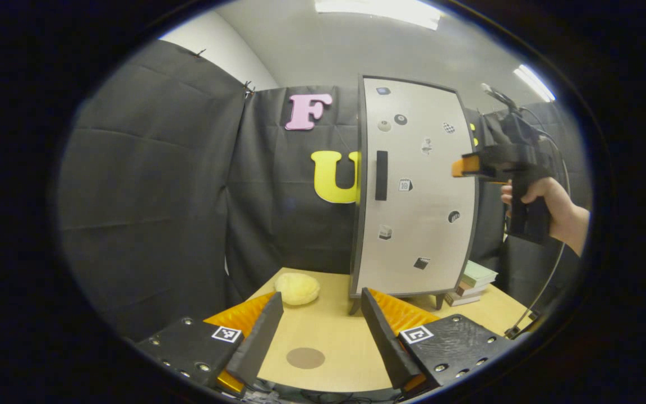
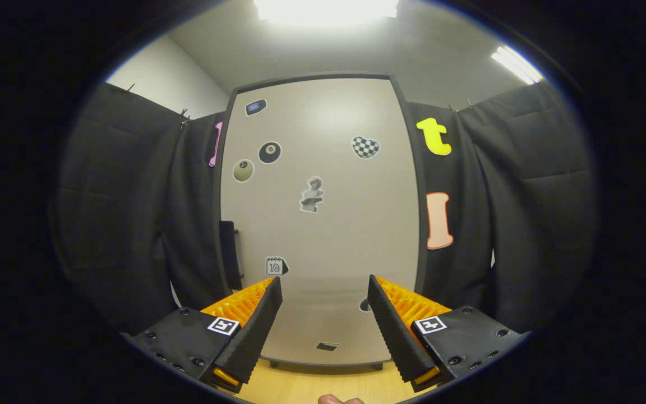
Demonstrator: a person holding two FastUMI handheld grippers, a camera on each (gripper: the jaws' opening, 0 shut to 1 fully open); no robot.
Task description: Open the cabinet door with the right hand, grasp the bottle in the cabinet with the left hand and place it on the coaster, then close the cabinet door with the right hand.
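A tall grey cabinet [image 1: 415,191] with its door shut stands at the back of the wooden table [image 1: 334,336]; a dark vertical handle [image 1: 381,175] sits at the door's left edge. The round brown coaster [image 1: 305,358] lies on the table between the fingers of my open left gripper [image 1: 323,325]. A hand holds my right gripper [image 1: 466,166] in the air in front of the cabinet's right side. In the right gripper view, my right gripper [image 2: 323,314] is open and faces the door [image 2: 323,224], with the handle [image 2: 229,253] to its left. The bottle is hidden behind the door.
A yellow soft lump [image 1: 296,288] lies on the table left of the cabinet. Stacked books [image 1: 471,283] sit to the cabinet's right. Black cloth walls close the booth on all sides. A cable [image 1: 547,280] hangs from the right gripper.
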